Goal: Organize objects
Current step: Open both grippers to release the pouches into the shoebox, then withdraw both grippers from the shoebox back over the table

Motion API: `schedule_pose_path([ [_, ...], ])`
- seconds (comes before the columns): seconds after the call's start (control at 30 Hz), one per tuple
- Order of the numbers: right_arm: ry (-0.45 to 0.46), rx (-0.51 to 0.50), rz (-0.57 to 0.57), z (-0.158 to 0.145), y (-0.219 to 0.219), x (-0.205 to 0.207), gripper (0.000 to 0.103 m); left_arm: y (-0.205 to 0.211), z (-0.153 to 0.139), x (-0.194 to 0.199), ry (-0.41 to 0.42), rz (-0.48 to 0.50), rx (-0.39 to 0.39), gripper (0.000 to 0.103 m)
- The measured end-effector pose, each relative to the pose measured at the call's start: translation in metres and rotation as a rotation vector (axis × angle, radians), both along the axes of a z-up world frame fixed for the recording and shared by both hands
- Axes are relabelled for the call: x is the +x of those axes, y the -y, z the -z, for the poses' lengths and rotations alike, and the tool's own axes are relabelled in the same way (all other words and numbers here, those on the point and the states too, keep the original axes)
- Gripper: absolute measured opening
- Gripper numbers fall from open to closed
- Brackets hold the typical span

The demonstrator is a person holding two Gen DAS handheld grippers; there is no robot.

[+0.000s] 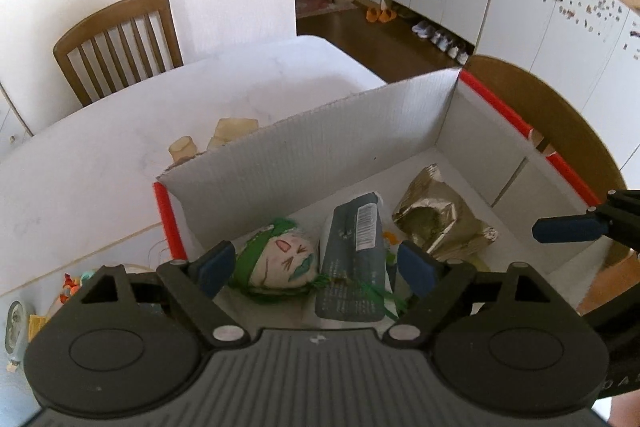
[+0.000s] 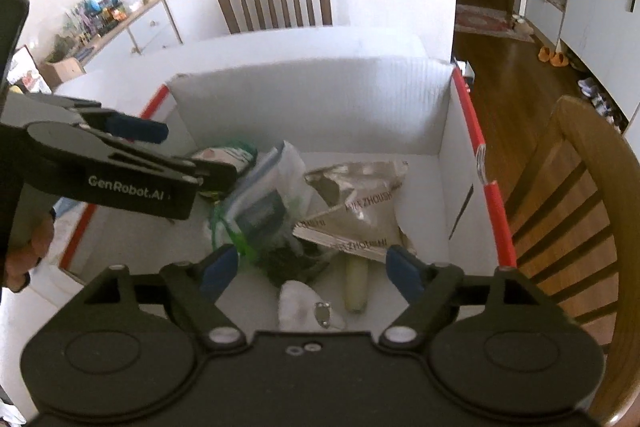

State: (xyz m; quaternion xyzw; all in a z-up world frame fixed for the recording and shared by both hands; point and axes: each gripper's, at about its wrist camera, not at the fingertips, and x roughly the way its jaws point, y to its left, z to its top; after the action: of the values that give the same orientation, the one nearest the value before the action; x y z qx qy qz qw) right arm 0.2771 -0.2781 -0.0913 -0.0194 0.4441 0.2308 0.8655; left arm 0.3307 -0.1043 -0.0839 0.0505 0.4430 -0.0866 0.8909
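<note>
Left gripper (image 1: 316, 269): jaws wide apart, holding nothing; it hangs over the near left part of the cardboard box (image 1: 320, 139), probably just above the things gathered there.
Right gripper (image 2: 308, 269): also spread open and empty, above the near side of the box, I think ready to pick or to release.
White cloth item (image 2: 298, 301): at the near wall of the box, with a small metal piece on it.
Pale stick-like object (image 2: 357, 285): beside it; what it is I cannot tell.
Painted face toy (image 1: 286, 261): green trimmed, lies near the left wall.
Dark packet with barcode (image 1: 354, 259): touching the toy, in the middle.
Foil bag (image 1: 436, 219): crumpled, toward the right wall, near the packet.
Beyond the box: beige objects (image 1: 224, 139) on the white table (image 1: 120, 147), behind the far wall, seemingly not yet collected.
Far edge: a wooden chair (image 1: 120, 43).
</note>
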Motion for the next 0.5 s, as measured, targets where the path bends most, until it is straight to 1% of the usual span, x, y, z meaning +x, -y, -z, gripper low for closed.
schedule_pose_path([
  [0.23, 0.034, 0.037, 0.017, -0.022, -0.001, -0.014, 0.083, -0.014, -0.022, -0.019, 0.036, 0.005, -0.045, 0.088],
  [0.4, 0.045, 0.062, 0.03, -0.034, -0.007, -0.023, 0.087, -0.031, -0.037, -0.035, 0.068, 0.005, -0.09, 0.088],
  [0.5, 0.056, 0.07, 0.032, -0.041, -0.014, -0.029, 0.089, -0.041, -0.047, -0.046, 0.091, 0.006, -0.099, 0.088],
])
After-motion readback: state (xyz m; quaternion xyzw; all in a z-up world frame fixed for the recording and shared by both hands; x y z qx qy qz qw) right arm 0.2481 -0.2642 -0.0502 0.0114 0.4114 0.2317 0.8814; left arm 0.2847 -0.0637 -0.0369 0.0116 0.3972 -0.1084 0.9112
